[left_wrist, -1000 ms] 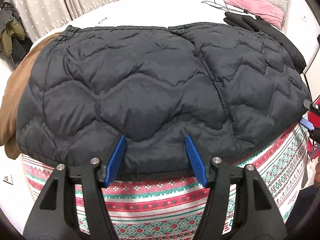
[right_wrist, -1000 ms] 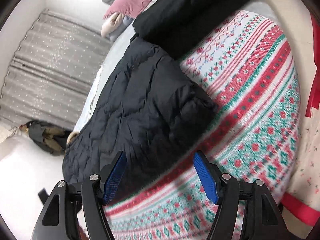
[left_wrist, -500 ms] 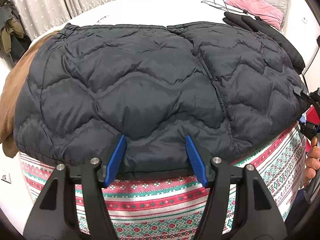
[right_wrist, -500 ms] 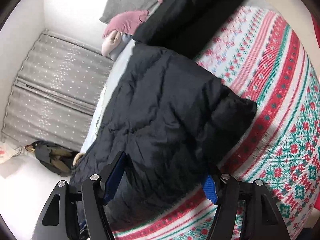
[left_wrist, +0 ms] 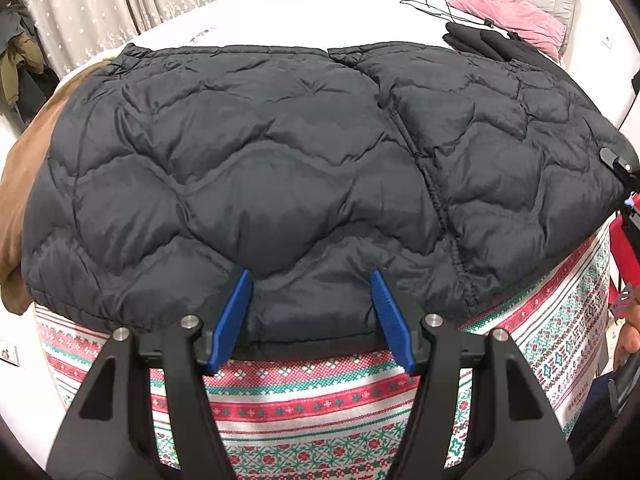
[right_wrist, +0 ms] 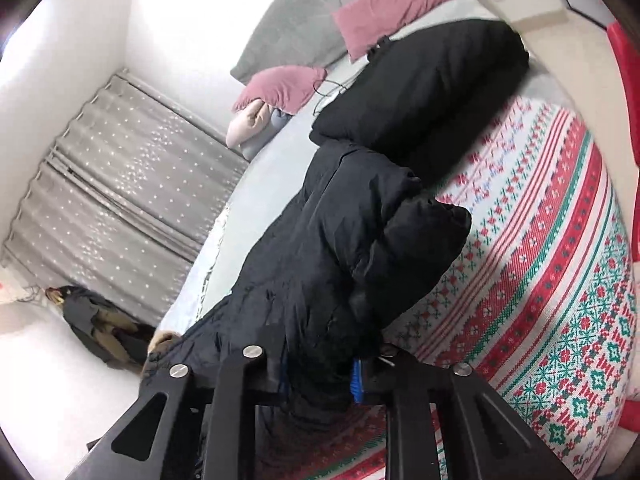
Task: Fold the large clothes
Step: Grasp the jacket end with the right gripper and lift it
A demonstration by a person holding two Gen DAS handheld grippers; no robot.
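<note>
A large black quilted puffer jacket [left_wrist: 280,168] lies spread flat across the bed, over a red, green and white patterned blanket [left_wrist: 312,396]. My left gripper [left_wrist: 310,312] is open, its blue pads either side of the jacket's near hem, which lies between them. My right gripper [right_wrist: 320,376] is shut on the jacket's right edge [right_wrist: 352,264], and the cloth bunches up between its fingers. The right gripper also shows at the far right of the left wrist view [left_wrist: 620,168].
A brown garment [left_wrist: 24,184] lies under the jacket's left side. A folded black garment [right_wrist: 424,84] lies beyond the jacket, by pink pillows [right_wrist: 384,8] and a grey headboard. A cable [left_wrist: 440,8] lies on the white sheet. Curtains [right_wrist: 132,184] hang at the far side.
My right gripper moved onto the jacket's right edge and closed on it, bunching the cloth. My left gripper stayed open at the near hem.
</note>
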